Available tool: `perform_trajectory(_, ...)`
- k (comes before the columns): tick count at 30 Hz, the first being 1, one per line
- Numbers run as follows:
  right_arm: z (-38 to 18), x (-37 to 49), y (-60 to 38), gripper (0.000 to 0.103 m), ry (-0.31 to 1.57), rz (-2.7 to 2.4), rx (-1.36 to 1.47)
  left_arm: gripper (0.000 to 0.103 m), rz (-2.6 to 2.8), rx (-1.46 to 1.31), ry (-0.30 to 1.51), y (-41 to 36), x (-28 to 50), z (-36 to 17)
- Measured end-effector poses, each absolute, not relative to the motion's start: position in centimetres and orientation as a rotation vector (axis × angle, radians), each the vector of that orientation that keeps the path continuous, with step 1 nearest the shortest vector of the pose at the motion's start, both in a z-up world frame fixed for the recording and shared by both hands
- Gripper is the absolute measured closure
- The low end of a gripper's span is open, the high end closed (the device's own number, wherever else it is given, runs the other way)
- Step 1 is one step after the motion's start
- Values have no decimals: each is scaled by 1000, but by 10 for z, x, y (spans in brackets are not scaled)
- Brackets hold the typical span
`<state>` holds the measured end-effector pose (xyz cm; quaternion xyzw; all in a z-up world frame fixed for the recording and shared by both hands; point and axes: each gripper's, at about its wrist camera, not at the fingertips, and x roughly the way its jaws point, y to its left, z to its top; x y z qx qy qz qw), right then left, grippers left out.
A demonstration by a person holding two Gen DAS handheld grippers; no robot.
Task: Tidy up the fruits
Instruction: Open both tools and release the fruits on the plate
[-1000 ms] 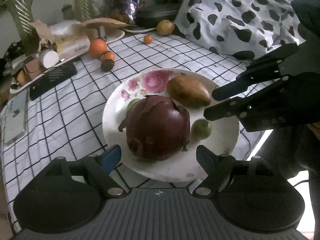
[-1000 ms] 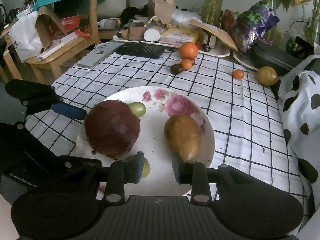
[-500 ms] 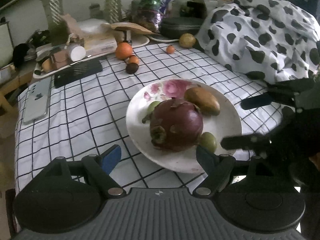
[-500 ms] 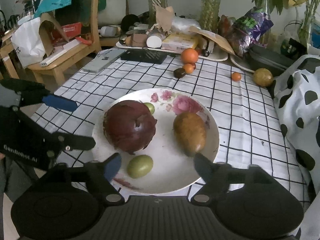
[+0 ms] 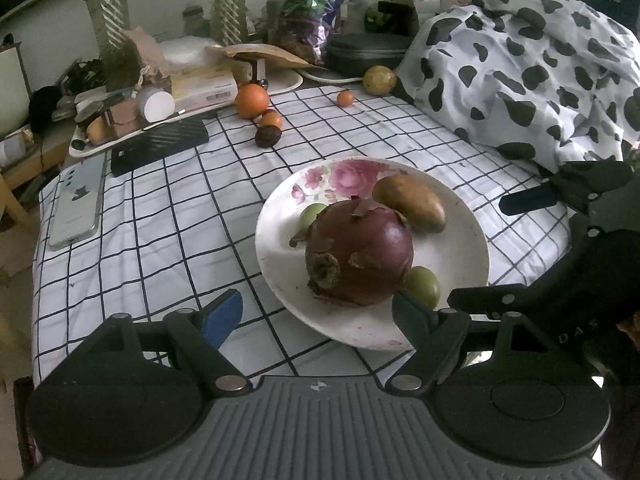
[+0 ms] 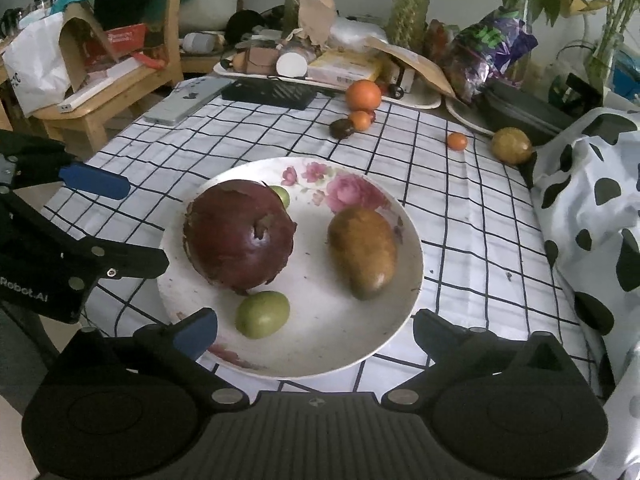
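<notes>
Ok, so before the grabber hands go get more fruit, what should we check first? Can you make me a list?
1. Right gripper open, nothing between its jaws, which have just been opening: ok.
2. Left gripper open and empty: ok.
3. Plate flat on the checked cloth: ok.
4. Green fruit resting on the plate, clear of the right gripper: ok.
5. Room left on the plate beside the big purple fruit and the mango: ok, but tight.
6. All fruit gathered: not ok; the large orange is on the cloth.

Both handheld units: black ribbed-plastic left gripper (image 5: 318, 314) and right gripper (image 6: 314, 330), blue finger pads (image 6: 196, 330), silver screws, white lettering.
</notes>
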<state>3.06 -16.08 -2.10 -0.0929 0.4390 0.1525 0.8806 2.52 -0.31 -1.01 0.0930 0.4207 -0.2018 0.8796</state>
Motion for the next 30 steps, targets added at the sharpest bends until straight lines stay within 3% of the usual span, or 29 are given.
perform_trajectory(30, -15, 50, -195, 0, 862, 113, -77, 22, -404, 236, 750, -15, 42, 7)
